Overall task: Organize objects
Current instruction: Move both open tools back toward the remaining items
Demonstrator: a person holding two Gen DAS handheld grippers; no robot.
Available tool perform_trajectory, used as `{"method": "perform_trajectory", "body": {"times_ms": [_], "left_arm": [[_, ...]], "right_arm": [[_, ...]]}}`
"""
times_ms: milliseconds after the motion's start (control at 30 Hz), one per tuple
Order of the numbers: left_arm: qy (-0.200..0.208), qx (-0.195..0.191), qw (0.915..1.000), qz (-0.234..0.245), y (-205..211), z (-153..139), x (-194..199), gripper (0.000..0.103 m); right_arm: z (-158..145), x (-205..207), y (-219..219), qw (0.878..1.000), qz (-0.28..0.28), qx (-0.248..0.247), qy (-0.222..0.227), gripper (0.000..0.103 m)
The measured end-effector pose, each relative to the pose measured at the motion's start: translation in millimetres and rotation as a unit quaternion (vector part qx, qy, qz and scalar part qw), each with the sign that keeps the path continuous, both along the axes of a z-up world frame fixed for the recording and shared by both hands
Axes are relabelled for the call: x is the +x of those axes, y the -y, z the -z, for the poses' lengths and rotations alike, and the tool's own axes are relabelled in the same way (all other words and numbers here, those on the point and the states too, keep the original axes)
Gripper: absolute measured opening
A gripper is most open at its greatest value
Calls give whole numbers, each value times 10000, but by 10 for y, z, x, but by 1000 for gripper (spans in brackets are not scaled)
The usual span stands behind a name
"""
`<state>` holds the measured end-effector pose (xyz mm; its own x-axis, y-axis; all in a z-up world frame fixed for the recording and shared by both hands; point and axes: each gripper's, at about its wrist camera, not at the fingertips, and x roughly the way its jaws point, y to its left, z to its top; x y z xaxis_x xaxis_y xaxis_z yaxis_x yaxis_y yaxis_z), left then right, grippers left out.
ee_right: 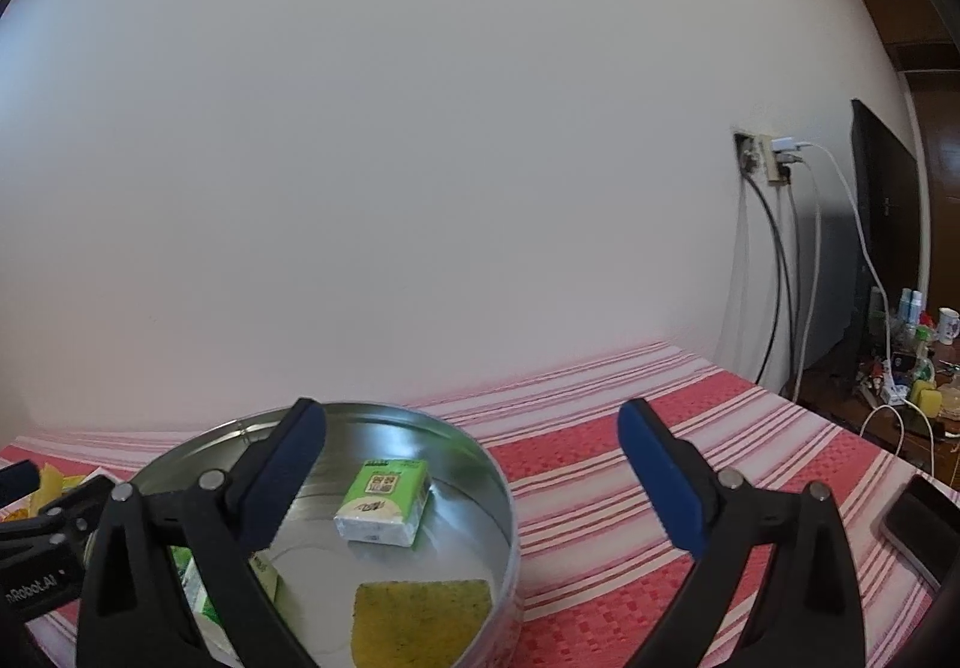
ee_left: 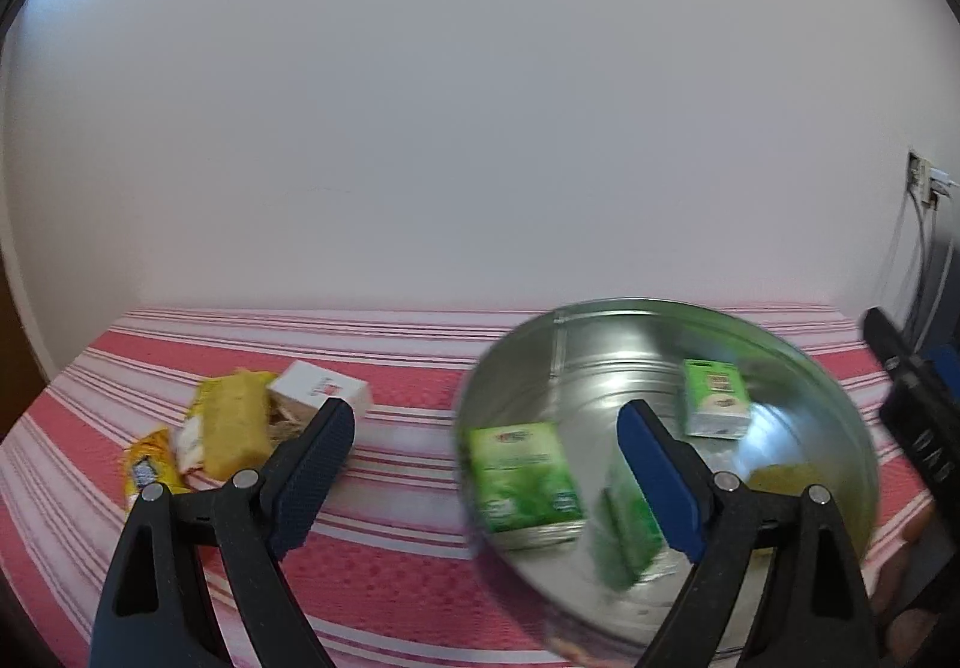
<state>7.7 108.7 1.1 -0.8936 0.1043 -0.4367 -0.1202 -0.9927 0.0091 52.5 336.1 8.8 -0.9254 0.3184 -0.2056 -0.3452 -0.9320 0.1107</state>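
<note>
A round metal tin sits on the red striped cloth. It holds a small green tissue pack, another green pack and a yellow sponge. A pile lies left of the tin: a yellow sponge, a white box and a yellow snack packet. My left gripper is open and empty, above the tin's left rim. My right gripper is open and empty, above the tin's right rim.
A white wall stands close behind the table. A socket with cables is on the wall at right. A dark phone lies at the cloth's right edge. A cluttered side table is far right.
</note>
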Motion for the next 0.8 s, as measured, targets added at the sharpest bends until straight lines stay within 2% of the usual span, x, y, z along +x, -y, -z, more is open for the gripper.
{"method": "perform_trajectory", "body": {"times_ms": [133,300,800], "left_arm": [[-97,-95,9998,-152,142,62,5,91],[-278,-391,9982,-356,316,109,29,91],[-32,-216,9974,-686,968,207,-88,91]], "right_arm": [[-23,22,-21,9998,180,-2,-56,100],[-59,96,-2,9991,398,7,-162,100],[-93,239,404,9985,498,3,-210,100]]}}
